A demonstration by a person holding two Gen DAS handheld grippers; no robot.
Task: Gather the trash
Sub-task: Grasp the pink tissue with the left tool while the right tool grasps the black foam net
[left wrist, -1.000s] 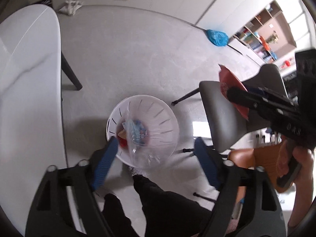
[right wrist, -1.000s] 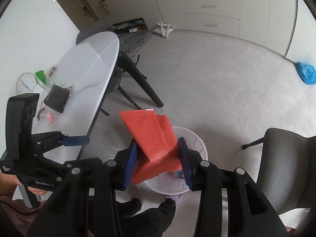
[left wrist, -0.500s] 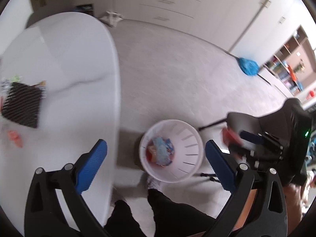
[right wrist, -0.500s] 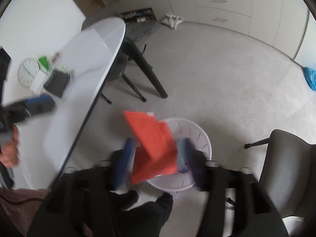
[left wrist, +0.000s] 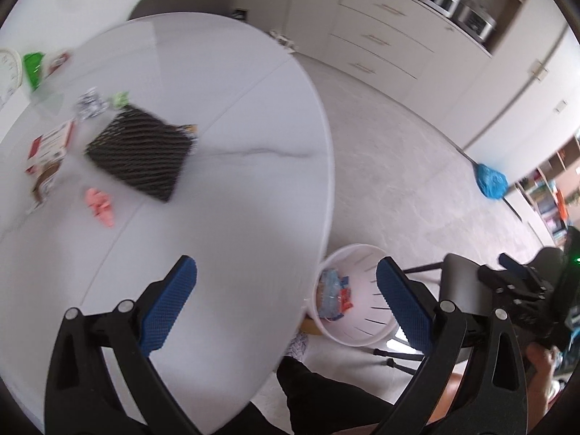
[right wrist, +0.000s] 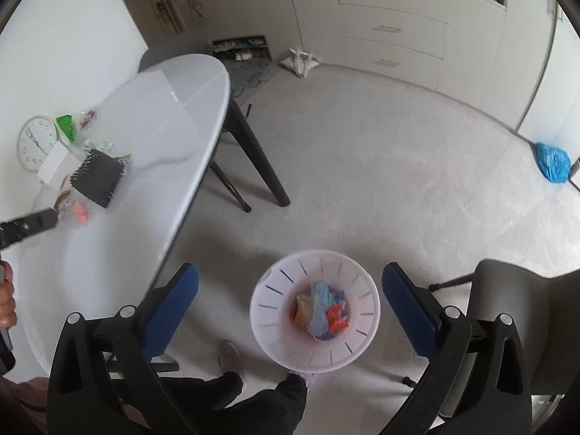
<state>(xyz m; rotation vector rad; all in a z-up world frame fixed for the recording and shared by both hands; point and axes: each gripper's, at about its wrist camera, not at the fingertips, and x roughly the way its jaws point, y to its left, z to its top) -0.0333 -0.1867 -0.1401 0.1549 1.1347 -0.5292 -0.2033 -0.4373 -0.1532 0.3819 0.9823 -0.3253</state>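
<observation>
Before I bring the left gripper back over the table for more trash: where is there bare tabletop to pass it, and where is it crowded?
The white oval table is bare from the black ribbed pouch to its floor-side edge. Crowded: the wall side, with pink wrapper, crumpled foil, red-and-white carton and green packet.

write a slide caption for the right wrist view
Open right hand-held gripper above the white bin of wrappers, beside the table still strewn with trash.
</observation>
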